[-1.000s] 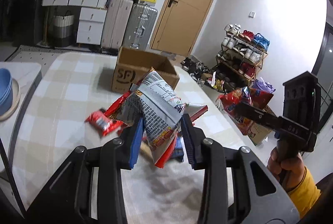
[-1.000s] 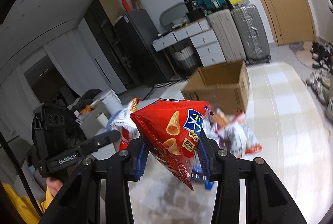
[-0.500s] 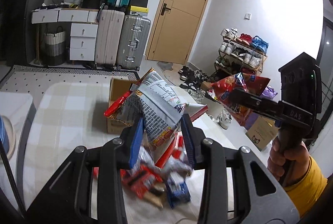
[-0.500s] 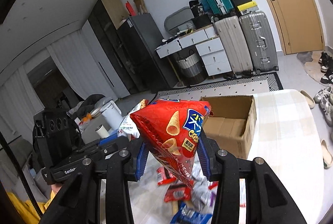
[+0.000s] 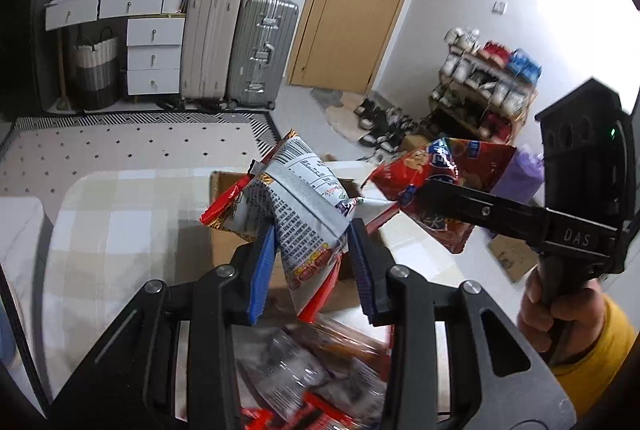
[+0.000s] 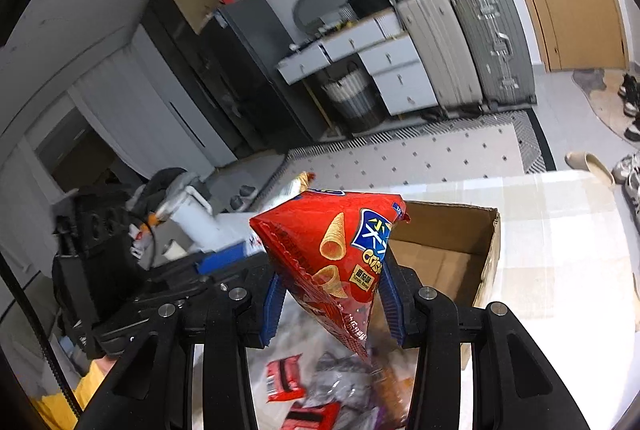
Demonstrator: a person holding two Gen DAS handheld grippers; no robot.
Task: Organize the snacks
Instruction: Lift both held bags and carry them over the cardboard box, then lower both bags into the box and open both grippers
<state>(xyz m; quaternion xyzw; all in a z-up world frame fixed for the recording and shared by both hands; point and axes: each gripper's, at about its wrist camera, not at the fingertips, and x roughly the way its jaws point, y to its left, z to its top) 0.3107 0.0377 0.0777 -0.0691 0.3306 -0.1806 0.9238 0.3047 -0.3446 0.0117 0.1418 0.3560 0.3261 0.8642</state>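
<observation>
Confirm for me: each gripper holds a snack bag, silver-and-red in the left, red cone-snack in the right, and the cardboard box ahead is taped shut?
Not quite. The cardboard box is open at the top, as the right wrist view shows. The left gripper does hold the silver-and-red bag, the right gripper the red cone-snack bag.

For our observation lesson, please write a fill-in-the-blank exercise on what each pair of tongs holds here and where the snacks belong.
1. The left tongs are shut on a silver-grey ____ bag.
2. The right tongs grip a bag coloured ____.
3. Beyond both bags stands an open ____ box.
4. More snack packets lie on the ____ below.

Missing words: snack; red; cardboard; table
</observation>
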